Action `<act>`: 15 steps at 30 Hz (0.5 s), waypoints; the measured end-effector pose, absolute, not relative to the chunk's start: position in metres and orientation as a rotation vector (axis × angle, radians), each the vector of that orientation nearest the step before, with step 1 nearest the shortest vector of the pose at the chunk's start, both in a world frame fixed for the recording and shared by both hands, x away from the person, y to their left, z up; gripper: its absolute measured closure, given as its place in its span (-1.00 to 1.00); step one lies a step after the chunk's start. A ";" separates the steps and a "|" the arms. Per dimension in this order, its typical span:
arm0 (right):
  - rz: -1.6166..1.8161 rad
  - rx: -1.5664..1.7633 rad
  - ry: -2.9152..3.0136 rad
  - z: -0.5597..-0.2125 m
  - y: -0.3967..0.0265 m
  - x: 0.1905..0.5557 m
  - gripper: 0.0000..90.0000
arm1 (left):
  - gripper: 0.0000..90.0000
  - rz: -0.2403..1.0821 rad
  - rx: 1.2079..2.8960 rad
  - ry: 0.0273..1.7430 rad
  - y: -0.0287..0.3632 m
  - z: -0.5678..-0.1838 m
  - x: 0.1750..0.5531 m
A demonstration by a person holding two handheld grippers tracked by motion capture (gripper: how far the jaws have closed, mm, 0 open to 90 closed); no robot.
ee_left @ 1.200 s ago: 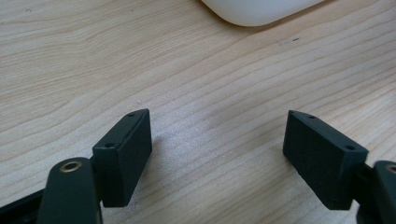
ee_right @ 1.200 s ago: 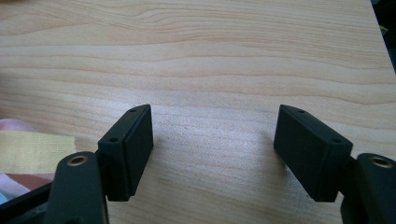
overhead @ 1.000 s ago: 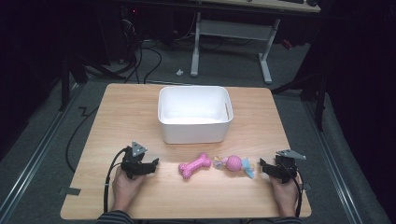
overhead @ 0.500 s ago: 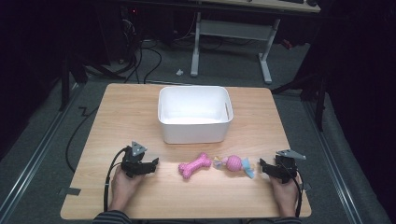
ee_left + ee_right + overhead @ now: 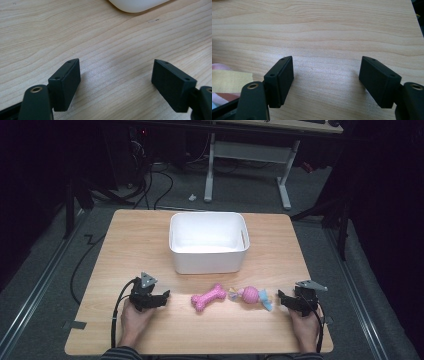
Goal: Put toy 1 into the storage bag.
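A pink bone-shaped toy (image 5: 208,297) lies on the wooden table (image 5: 135,235) near its front edge. Just right of it lies a pink ball toy with yellow and blue cloth ends (image 5: 251,295). Behind both stands a white bin (image 5: 208,241). My left gripper (image 5: 163,296) rests on the table left of the bone, open, with bare wood between its jaws (image 5: 116,82). My right gripper (image 5: 281,298) rests right of the ball toy, open, nothing between its jaws (image 5: 325,81). The toy's cloth end (image 5: 227,80) lies beside the right gripper's left finger. The bin's rounded corner (image 5: 136,5) appears ahead of the left gripper.
Beyond the table's far edge stand a desk frame (image 5: 247,157) and cables (image 5: 150,180) on a dark floor. A cable (image 5: 80,265) hangs off the table's left side. Bare wood lies on both sides of the bin.
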State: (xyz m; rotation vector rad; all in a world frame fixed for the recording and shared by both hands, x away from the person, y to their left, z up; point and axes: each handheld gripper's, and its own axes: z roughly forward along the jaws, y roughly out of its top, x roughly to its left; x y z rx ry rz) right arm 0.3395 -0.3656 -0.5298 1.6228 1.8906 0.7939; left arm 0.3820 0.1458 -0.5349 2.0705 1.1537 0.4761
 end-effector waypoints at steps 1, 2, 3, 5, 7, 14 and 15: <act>0.794 1.623 1.891 -0.530 -0.366 0.340 -0.38 | -0.47 0.465 2.075 1.158 0.146 -0.534 0.383; 0.794 1.623 1.891 -0.530 -0.366 0.340 -0.38 | -0.48 0.465 2.075 1.158 0.146 -0.534 0.383; 0.794 1.623 1.891 -0.530 -0.366 0.340 -0.38 | -0.48 0.459 2.074 1.157 0.146 -0.533 0.382; 0.794 1.622 1.891 -0.530 -0.366 0.340 -0.38 | -0.48 0.453 2.069 1.152 0.146 -0.531 0.382; 0.794 1.622 1.891 -0.530 -0.366 0.340 -0.38 | -0.48 0.449 2.042 1.143 0.147 -0.525 0.380; 0.794 1.620 1.893 -0.530 -0.366 0.340 -0.38 | -0.48 0.426 2.014 1.129 0.151 -0.513 0.376; 0.794 1.620 1.893 -0.530 -0.366 0.340 -0.38 | -0.49 0.422 2.011 1.129 0.152 -0.512 0.375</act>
